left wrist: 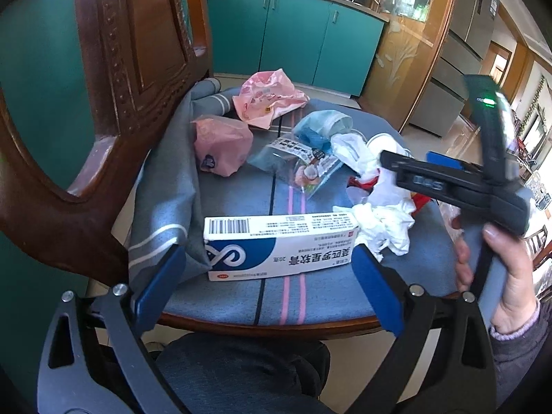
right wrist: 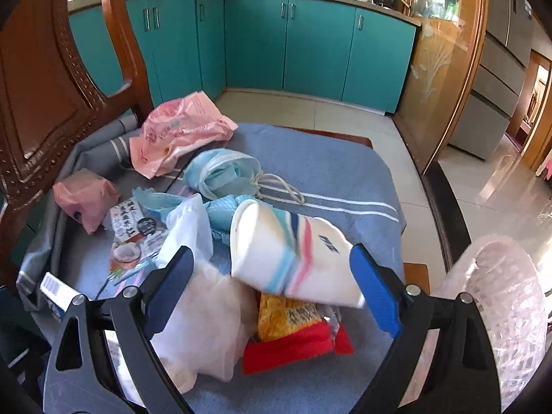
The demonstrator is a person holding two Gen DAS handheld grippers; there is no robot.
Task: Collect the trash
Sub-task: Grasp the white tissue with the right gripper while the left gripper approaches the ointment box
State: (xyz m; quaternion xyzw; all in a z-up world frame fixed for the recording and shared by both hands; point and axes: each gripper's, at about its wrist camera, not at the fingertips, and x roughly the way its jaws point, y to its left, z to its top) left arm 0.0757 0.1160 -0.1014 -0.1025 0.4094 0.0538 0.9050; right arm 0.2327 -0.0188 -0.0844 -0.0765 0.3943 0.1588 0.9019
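Observation:
Trash lies on a chair seat covered by a blue-grey cloth (left wrist: 234,200). A white and blue medicine box (left wrist: 276,245) lies nearest, between the open fingers of my left gripper (left wrist: 269,276). Crumpled white tissue (left wrist: 383,220) lies at its right end. My right gripper (right wrist: 272,276) is open around a white striped paper cup (right wrist: 293,252) lying on its side. Below the cup are a red and yellow snack wrapper (right wrist: 293,331) and a white plastic bag (right wrist: 210,317). The right gripper also shows in the left wrist view (left wrist: 414,169).
Two pink plastic bags (right wrist: 179,131) (right wrist: 86,196), a blue face mask (right wrist: 224,172) and a clear printed packet (right wrist: 131,227) lie further back. The carved wooden chair back (left wrist: 114,69) rises on the left. A pale mesh basket (right wrist: 500,303) is at the right. Teal cabinets (right wrist: 310,45) stand behind.

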